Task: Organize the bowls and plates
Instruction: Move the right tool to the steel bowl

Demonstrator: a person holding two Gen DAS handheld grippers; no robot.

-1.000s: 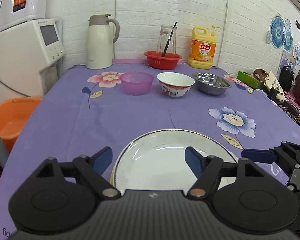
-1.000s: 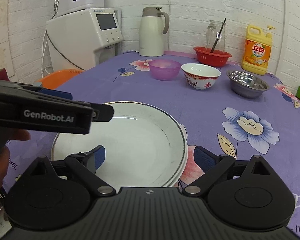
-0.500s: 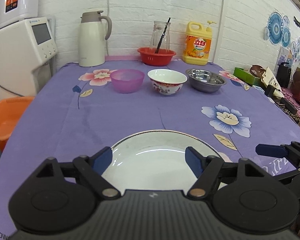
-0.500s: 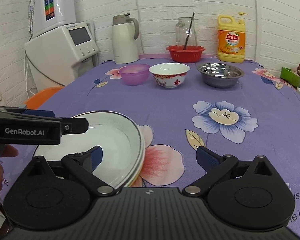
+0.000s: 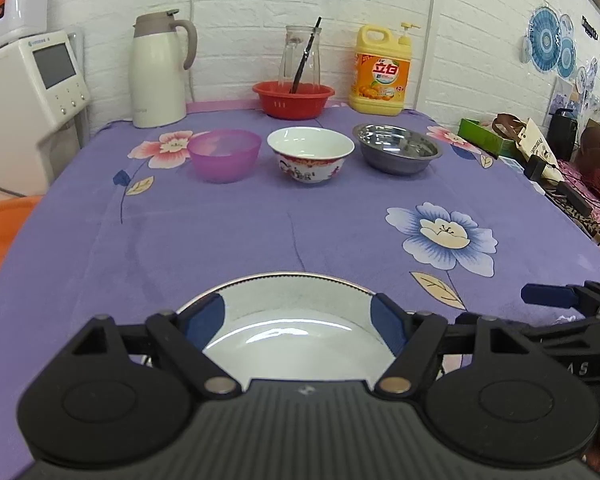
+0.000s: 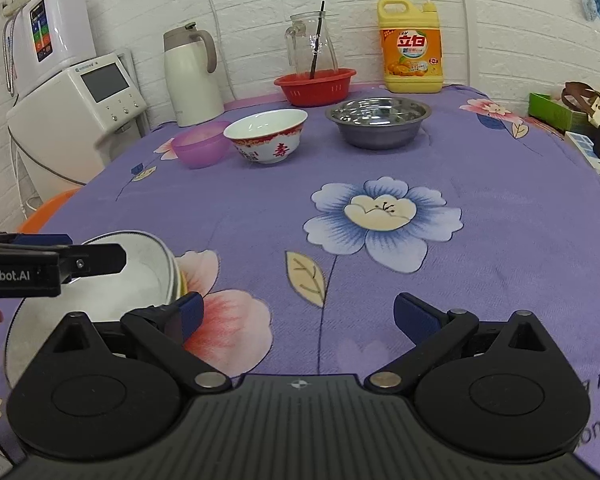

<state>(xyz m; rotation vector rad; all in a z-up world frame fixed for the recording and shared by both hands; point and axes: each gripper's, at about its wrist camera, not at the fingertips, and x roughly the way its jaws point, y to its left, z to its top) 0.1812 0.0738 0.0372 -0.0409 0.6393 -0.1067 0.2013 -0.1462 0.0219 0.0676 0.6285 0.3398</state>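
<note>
Items on the purple floral tablecloth [image 5: 228, 240], listed left to right, places given from the white porcelain bowl with red pattern [image 5: 310, 160].

1. Cream thermos jug with grey handle [image 5: 158, 72]: behind the bowl to the left, by the wall.
2. Translucent purple plastic bowl [image 5: 224, 154]: just beside the bowl on its left.
3. White porcelain bowl with red pattern: middle of the row.
4. Red plastic basket [image 5: 294, 98] with a glass jar [image 5: 300, 56] behind it: directly behind the bowl.
5. Stainless steel bowl [image 5: 397, 153]: near the bowl on its right.
6. Yellow detergent bottle [image 5: 381, 72]: behind the bowl to the right.
7. Stack of white round plates with dark rim [image 5: 296, 336]: well in front of the bowl, at the near edge.
8. Left gripper [image 5: 299, 322]: jaws stood apart over the top plate, blue pads above its rim on either side, not pressing it.
9. Right gripper [image 6: 298, 314]: jaws wide, nothing between them, over bare cloth beside the stack's right edge.
</note>
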